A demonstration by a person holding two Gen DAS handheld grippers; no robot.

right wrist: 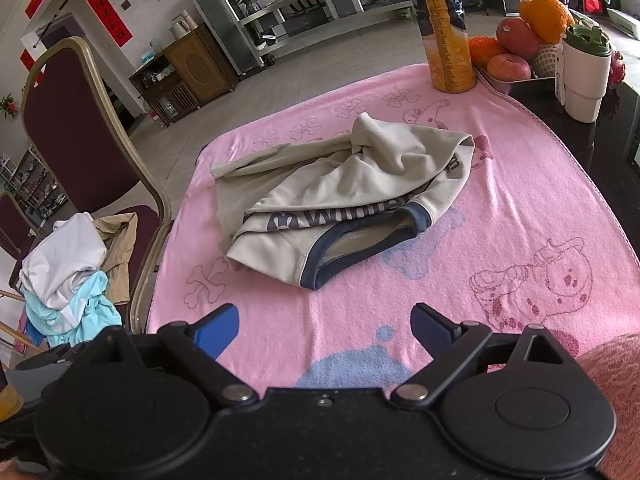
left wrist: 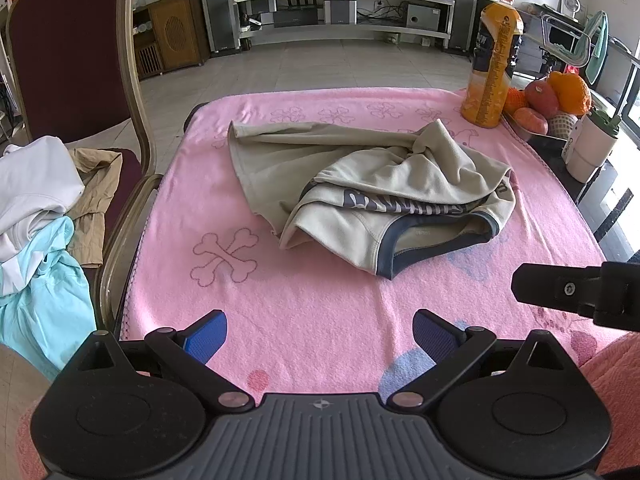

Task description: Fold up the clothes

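At the bottom of the left wrist view the left gripper [left wrist: 320, 336] has its blue-padded fingers [left wrist: 206, 336] spread wide, holding nothing and hovering over the pink towel [left wrist: 304, 320] that covers the table. The right gripper [right wrist: 324, 330] stands the same way in its own view, wide apart and empty above the towel's near edge. Just beyond both, in mid-frame, lies the beige shirt [left wrist: 372, 196], crumpled in a heap with its dark blue collar facing the cameras. At upper right stand an orange juice bottle [left wrist: 494, 60], a tray of fruit [left wrist: 548, 100] and a white cup [left wrist: 588, 148]. At left a maroon chair [left wrist: 68, 48] bears a pile of clothes [left wrist: 40, 208]. Shelving and a tiled floor fill the background.
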